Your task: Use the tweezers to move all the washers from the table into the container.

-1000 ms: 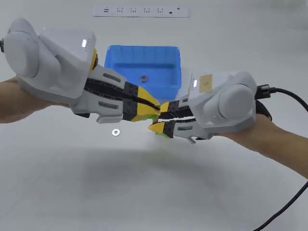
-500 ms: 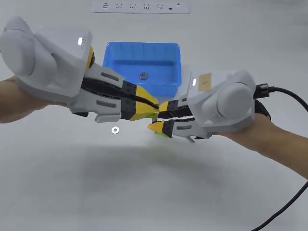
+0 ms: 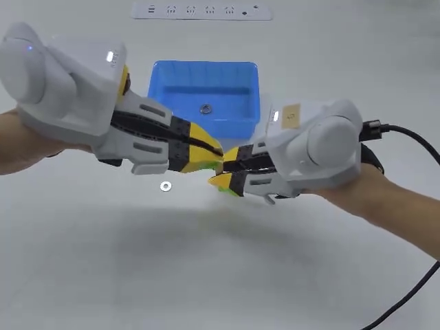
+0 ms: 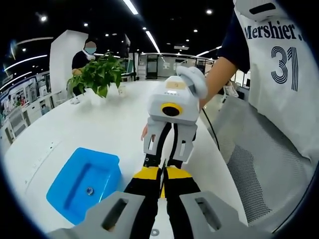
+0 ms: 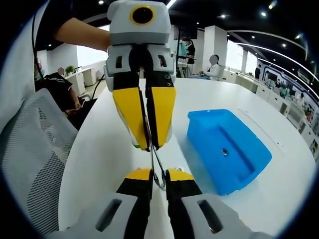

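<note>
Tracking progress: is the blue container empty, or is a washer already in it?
Not empty: one washer lies on the floor of the blue container; a second washer lies outside on the table.

White left tool (image 3: 218, 155), right tool (image 3: 223, 168); yellow-black jaws

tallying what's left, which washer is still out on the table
The washer lying on the white table beneath the left claw; the other washer already sits inside the blue container.

In the head view we lose the tweezers (image 5: 155, 169) where the left gripper (image 3: 217, 154) and right gripper (image 3: 225, 167) meet; the cable (image 3: 412, 140) leaves frame.
</note>
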Available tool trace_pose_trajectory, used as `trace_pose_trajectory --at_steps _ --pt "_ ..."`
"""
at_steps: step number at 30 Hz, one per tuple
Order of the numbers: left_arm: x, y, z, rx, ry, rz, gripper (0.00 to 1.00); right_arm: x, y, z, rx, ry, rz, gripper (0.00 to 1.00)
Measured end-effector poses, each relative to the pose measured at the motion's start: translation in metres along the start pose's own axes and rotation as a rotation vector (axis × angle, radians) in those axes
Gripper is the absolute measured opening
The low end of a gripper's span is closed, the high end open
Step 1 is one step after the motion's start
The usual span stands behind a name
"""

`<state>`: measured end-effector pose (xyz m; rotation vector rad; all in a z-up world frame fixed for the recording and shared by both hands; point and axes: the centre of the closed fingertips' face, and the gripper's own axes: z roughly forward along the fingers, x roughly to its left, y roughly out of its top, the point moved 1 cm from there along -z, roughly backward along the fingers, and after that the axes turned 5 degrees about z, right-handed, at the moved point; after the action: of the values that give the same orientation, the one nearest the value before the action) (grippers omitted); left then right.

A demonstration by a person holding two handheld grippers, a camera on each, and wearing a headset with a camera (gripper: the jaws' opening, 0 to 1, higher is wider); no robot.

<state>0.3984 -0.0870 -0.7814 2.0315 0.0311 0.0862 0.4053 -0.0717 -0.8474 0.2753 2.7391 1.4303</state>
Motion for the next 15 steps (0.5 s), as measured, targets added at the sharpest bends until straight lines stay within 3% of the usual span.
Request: trace_pose_trajectory --at_steps 8,15 --pt "-0.003 0.001 -0.001 0.005 -0.008 0.002 0.06 0.006 0.000 -0.003 0.016 0.004 -0.016 0.11" --pt "-0.011 0.011 -0.010 0.001 -0.010 0.021 0.06 0.015 0.011 -0.010 0.006 0.006 -0.046 0.11"
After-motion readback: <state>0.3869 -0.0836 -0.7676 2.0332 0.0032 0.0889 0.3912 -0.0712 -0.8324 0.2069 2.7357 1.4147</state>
